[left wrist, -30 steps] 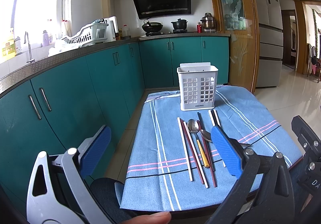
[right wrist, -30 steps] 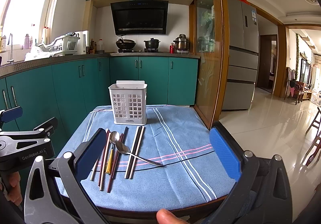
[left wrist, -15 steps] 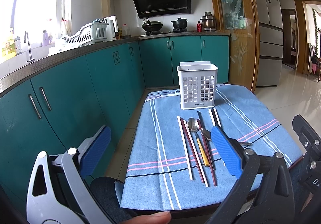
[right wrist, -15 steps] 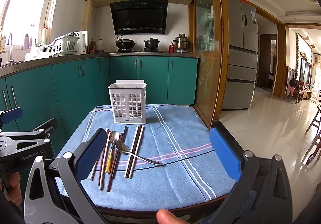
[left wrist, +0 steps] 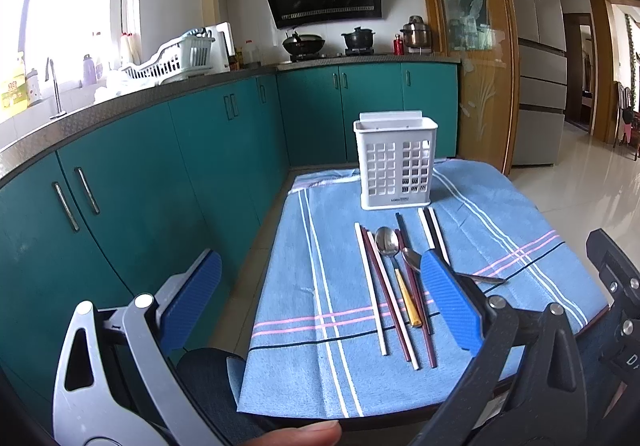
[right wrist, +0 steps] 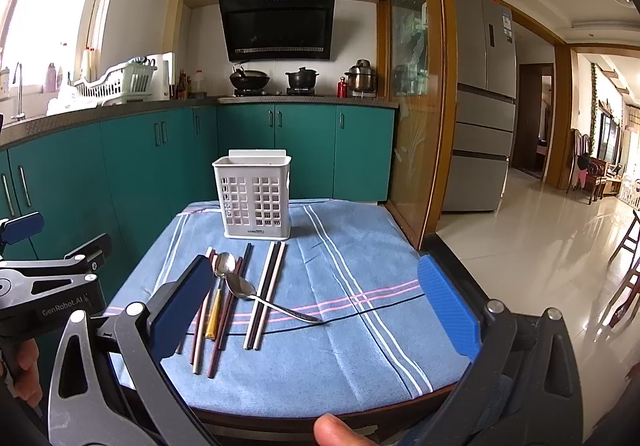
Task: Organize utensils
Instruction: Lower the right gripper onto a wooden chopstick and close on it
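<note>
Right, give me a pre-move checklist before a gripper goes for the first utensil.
1. Left gripper open and empty: ok.
2. Right gripper open and empty: ok.
3. White utensil holder upright on the blue cloth, behind the utensils: ok.
4. Holder top free to receive: no utensil sticks out above the rim; the inside is not visible, cannot tell.
5. Utensils separated for a clean pick: not ok. The all-steel spoon lies slanted across the black and white chopsticks, and the wooden-handled spoon sits tight among the dark red chopsticks.
6. Grippers apart from each other: ok.
</note>
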